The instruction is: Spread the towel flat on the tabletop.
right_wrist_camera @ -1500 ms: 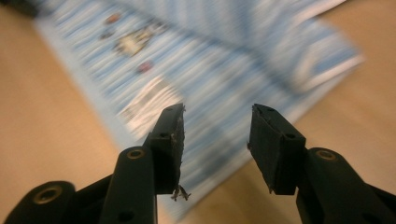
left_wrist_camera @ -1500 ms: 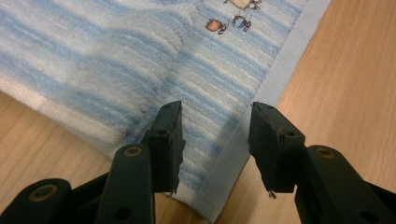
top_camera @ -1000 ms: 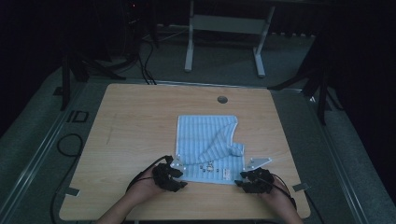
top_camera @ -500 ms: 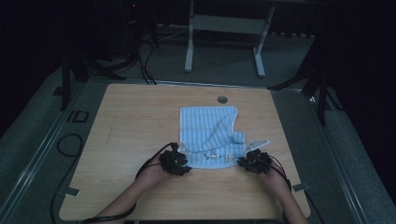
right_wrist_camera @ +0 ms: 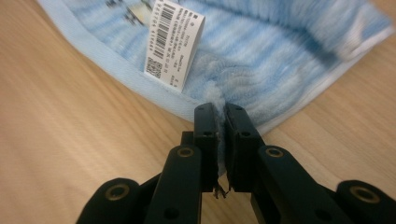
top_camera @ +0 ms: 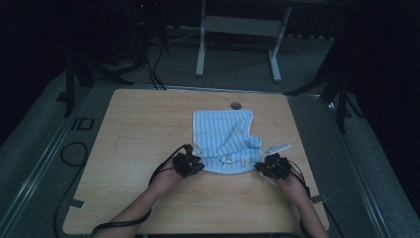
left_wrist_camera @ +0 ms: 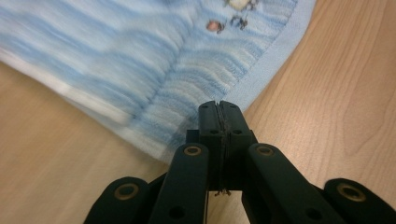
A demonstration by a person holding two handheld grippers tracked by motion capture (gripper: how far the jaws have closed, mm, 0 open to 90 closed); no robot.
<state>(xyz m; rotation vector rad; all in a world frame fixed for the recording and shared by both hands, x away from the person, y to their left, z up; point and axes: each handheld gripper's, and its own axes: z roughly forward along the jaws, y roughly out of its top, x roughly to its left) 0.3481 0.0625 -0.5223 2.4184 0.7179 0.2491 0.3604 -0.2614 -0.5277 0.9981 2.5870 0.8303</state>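
Gripping the near edge of a light blue striped towel at two points, both grippers sit low over the wooden surface. The left gripper holds the towel's near left corner; in the left gripper view its jaws stand pressed together, with the towel's pale blue hem running into them and a few threads showing in the seam between. The right gripper holds the near right corner; in the right gripper view a tuft of blue terry is pinched between the jaws, which stand almost together around it. Both sets of jaws have just been closing, and cloth lies between each pair.

The towel lies near the middle of the surface, somewhat toward the person's side. Its far part is flat, while a fold runs diagonally across it from the far right toward the near left. A white strip projects from the towel's right side onto the bare wood. A white care label printed with barcodes stands up from the hem just left of the right gripper's jaws. Small embroidered motifs sit near the hem ahead of the left gripper.

A round grommet is set in the surface just beyond the towel's far edge. The person's forearms enter from the near edge, a cable trailing from each gripper.
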